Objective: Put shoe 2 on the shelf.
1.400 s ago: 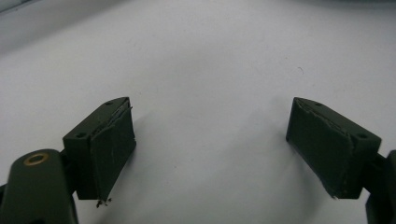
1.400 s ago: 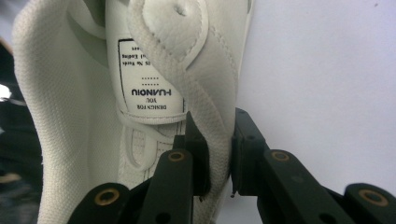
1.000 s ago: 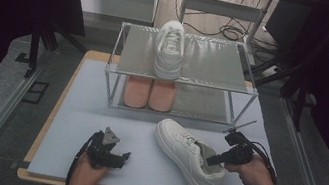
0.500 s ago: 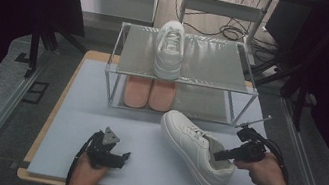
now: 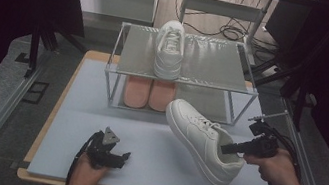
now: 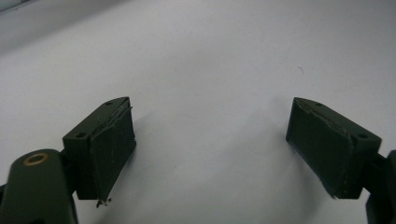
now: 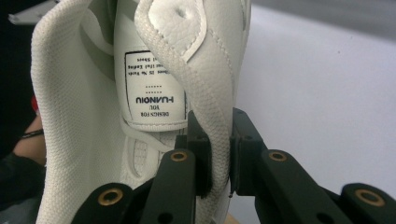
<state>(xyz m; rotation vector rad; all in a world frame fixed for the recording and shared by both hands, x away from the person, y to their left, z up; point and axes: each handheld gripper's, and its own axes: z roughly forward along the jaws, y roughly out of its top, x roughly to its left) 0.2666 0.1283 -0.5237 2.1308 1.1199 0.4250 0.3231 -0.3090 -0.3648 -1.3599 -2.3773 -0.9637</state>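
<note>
Right gripper clamped on heel collar of white sneaker, shoe tilted, lifted off blue mat. Left gripper jaws wide, nothing between, low over mat. Second white sneaker on rack top; two peach insoles underneath.

White sneaker: smooth leather-look upper, soft mesh cloth lining, printed fabric label inside. Right gripper jaws matt black plastic, brass-coloured rivets. Mat matt pale blue-grey, foam-like. Rack: bright metal frame, dull grey textured shelf
</note>
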